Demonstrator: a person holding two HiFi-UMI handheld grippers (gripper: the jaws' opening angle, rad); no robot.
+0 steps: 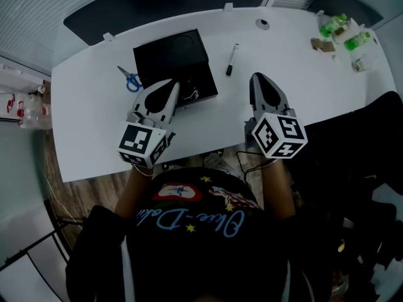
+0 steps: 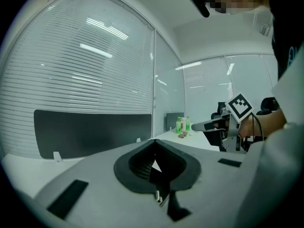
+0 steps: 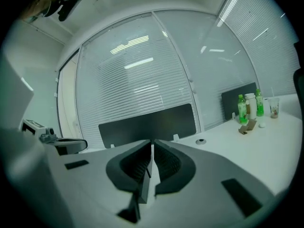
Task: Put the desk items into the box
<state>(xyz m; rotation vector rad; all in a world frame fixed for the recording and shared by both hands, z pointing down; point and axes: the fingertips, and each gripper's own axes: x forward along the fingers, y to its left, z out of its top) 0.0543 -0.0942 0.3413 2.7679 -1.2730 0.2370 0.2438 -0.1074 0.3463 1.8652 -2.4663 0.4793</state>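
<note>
Head view: both grippers held low over the white desk [image 1: 88, 124], each with its jaws closed on nothing.
Left gripper [image 1: 174, 87] overlaps the black box's [image 1: 169, 54] near side. The scissors [image 1: 130, 79] lie just left of the box, and the marker [image 1: 232, 60] lies beyond the right gripper [image 1: 257, 78], apart from its jaws.
</note>
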